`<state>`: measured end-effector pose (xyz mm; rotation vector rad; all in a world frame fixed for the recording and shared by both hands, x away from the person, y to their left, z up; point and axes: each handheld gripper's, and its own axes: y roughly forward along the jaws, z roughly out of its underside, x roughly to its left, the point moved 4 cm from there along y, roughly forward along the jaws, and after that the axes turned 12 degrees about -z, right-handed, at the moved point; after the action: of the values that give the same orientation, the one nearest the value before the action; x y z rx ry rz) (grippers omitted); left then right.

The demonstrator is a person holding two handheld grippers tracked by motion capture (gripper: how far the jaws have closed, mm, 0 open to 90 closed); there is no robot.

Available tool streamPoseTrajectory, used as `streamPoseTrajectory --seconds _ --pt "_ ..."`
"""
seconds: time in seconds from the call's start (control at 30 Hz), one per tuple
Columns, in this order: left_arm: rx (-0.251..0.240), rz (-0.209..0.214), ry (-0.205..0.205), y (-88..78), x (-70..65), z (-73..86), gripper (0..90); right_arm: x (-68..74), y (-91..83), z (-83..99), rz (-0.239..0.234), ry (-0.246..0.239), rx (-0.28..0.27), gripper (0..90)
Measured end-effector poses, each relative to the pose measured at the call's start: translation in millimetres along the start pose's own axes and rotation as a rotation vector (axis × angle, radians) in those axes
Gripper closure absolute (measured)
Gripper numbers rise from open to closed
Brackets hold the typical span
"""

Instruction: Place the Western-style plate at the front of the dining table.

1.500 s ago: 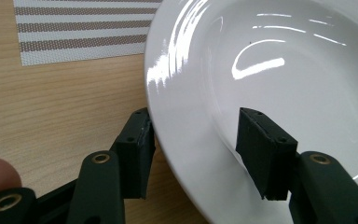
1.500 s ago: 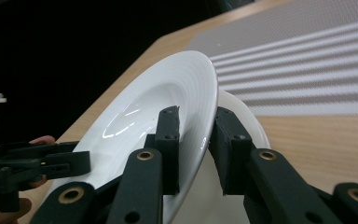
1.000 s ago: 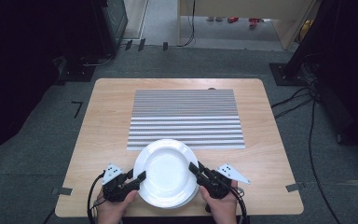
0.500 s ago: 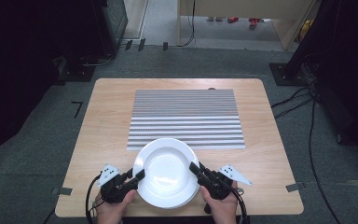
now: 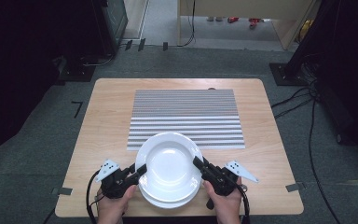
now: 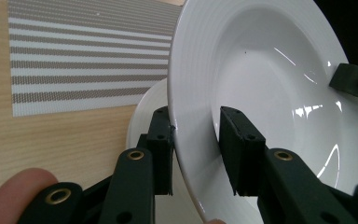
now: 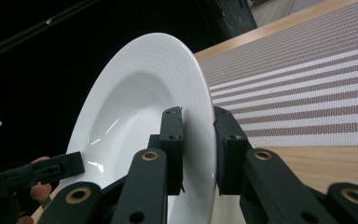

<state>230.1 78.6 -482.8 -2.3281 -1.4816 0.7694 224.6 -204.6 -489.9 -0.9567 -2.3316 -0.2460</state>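
A white deep plate (image 5: 170,165) hangs tilted just above a second white plate (image 5: 168,201) that lies at the table's near edge. My left gripper (image 5: 140,170) is shut on its left rim. Its jaws have just been closing, with the rim between them. In the left gripper view the plate (image 6: 270,93) stands between the left gripper's (image 6: 196,114) pads, and the lower plate (image 6: 144,112) shows behind. My right gripper (image 5: 198,162) is shut on the right rim. In the right gripper view that gripper (image 7: 198,112) pinches the plate (image 7: 135,102).
A grey and white striped placemat (image 5: 186,116) covers the middle of the wooden table (image 5: 107,116), just beyond the plates. Dark carpet, cables and black equipment surround the table. The person's hands hold both grippers at the near edge.
The upper plate has risen a little and shifted away from the near edge, so more of the lower plate shows beneath it. Both hands stay at the plate's sides.
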Motion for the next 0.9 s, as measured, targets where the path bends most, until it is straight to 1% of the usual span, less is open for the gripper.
streamPoseTrajectory --seconds 0.03,0.13,0.2,0.27,0.3,0.33,0.37,0.4,0.5,0.53,0.57,0.6,0.63,0.67,0.83,0.87,0.9 --pt "-0.005 0.004 0.0 1.2 -1.4 -4.4 67.5 -1.2 0.3 -3.5 0.003 0.003 -0.006 77.0" --pt "-0.006 0.008 0.0 3.1 -2.0 -8.4 67.8 -2.4 1.5 -7.2 0.008 0.005 -0.008 76.8" --pt "-0.006 0.011 -0.01 5.2 -2.4 -13.0 67.9 -3.5 3.2 -11.9 0.01 0.003 -0.012 76.8" --pt "-0.01 0.01 -0.004 7.2 -2.6 -17.6 67.9 -3.8 4.8 -15.7 0.012 0.005 -0.015 76.8" --pt "-0.011 0.01 -0.004 8.2 -2.9 -20.2 67.9 -4.5 7.1 -20.9 0.016 0.001 -0.019 76.8" --pt "-0.012 0.01 -0.003 9.1 -2.9 -22.2 67.9 -4.5 7.1 -20.9 0.016 0.001 -0.019 76.8" --pt "-0.016 0.011 -0.001 11.8 -3.3 -27.8 67.8 -5.2 9.0 -25.3 0.016 -0.001 -0.022 76.8" --pt "-0.016 0.011 -0.001 11.8 -3.3 -27.8 67.8 -5.2 9.0 -25.3 0.016 -0.001 -0.022 76.8" --pt "-0.011 0.015 0.004 19.5 -3.6 -39.2 67.7 -8.2 13.5 -35.9 0.022 -0.003 -0.028 76.7" --pt "-0.011 0.015 0.004 19.5 -3.6 -39.2 67.7 -8.2 13.5 -35.9 0.022 -0.003 -0.028 76.7" --pt "-0.008 0.017 0.004 21.9 -3.3 -41.9 67.7 -10.8 16.2 -41.1 0.026 -0.006 -0.026 76.8" --pt "-0.007 0.019 0.0 24.5 -3.2 -44.6 67.7 -10.8 16.2 -41.1 0.026 -0.006 -0.026 76.8" --pt "-0.006 0.018 0.001 29.4 -2.5 -49.4 67.7 -13.9 19.5 -46.9 0.029 -0.004 -0.022 76.8" --pt "-0.006 0.018 0.001 29.4 -2.5 -49.4 67.8 -13.9 19.5 -46.9 0.029 -0.004 -0.022 76.8" --pt "-0.006 0.02 -0.014 43.2 -0.9 -63.8 68.0 -22.4 27.9 -60.0 0.034 0.0 -0.018 77.0" --pt "-0.007 0.021 -0.018 45.3 -0.8 -66.2 68.1 -24.2 29.7 -62.9 0.035 0.005 -0.019 77.1" --pt "-0.009 0.024 -0.023 50.8 -0.6 -73.0 68.3 -27.4 32.5 -68.4 0.033 0.017 -0.022 77.4"
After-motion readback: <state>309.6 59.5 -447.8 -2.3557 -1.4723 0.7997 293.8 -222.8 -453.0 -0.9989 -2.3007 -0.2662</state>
